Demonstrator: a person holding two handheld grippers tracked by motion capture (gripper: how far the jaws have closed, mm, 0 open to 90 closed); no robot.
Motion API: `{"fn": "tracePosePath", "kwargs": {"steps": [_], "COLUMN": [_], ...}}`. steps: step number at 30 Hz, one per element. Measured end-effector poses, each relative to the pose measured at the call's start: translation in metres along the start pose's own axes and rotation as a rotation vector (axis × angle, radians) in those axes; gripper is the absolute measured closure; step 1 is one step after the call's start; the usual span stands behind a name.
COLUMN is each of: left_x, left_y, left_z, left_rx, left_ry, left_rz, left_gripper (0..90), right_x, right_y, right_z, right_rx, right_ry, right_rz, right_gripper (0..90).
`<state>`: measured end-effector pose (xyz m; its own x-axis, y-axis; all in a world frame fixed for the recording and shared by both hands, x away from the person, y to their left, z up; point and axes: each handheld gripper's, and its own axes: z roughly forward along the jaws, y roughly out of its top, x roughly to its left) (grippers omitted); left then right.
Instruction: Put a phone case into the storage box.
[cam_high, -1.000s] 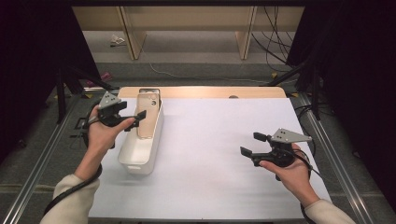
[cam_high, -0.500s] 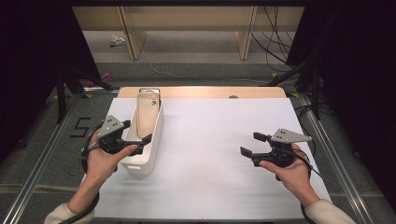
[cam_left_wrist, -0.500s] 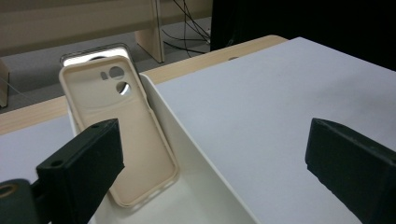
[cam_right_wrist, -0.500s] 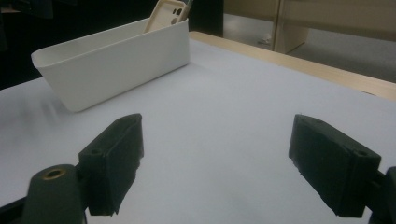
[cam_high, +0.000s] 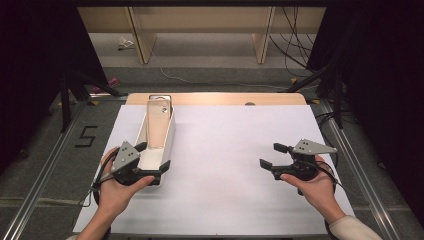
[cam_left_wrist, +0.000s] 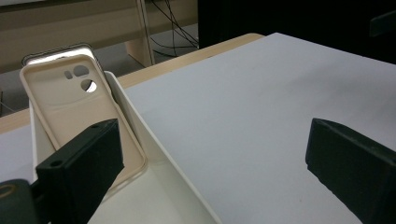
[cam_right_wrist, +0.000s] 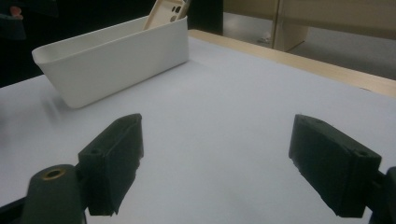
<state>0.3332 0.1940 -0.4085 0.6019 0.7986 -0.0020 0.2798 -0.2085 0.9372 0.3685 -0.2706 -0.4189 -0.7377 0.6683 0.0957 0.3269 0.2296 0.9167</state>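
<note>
Phone case (cam_high: 159, 125), beige with camera cut-outs at its upper end, leans tilted inside a long white bin (cam_high: 168, 142) that lies on the white sheet covering the desk (cam_high: 235, 165), toward the desk's left side. In the left gripper view the phone case (cam_left_wrist: 70, 112) rests against the bin's far end, its lower edge down on the bin's floor, and the bin wall (cam_left_wrist: 154, 154) runs between the two black jaws. The left tongs (cam_high: 153, 156) sit at the near end of the bin with the jaws spread wide, having just been opening; one jaw is over the bin's inside, the other outside its wall, and neither presses on anything. The right tongs (cam_high: 274, 155) hover over bare sheet, well apart from the bin, jaws wide with nothing between them
</note>
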Motion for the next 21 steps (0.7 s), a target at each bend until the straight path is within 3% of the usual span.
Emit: {"fn": "tracePosePath", "kwargs": {"steps": [9,13,21], "left_x": [-0.007,-0.0074,-0.0063], "left_y": [-0.0089,-0.0088,-0.0104], "left_z": [0.0021,0.0025,0.0036], "left_rx": [0.004,0.001,-0.006], "left_ry": [-0.015,-0.019,-0.016], "left_rz": [0.016,0.039,0.045], "left_gripper": [3.5,3.5,3.7], "right_x": [0.0006,0.0008,0.0013], "right_y": [-0.0002,-0.0003,-0.0005], "right_z": [0.0009,0.0007,0.0016], "right_rx": [0.001,0.0,-0.001], "right_ry": [0.006,0.008,0.014], "right_rz": [-0.003,-0.005,-0.005], "right_gripper": [18.7,18.6,18.3]}}
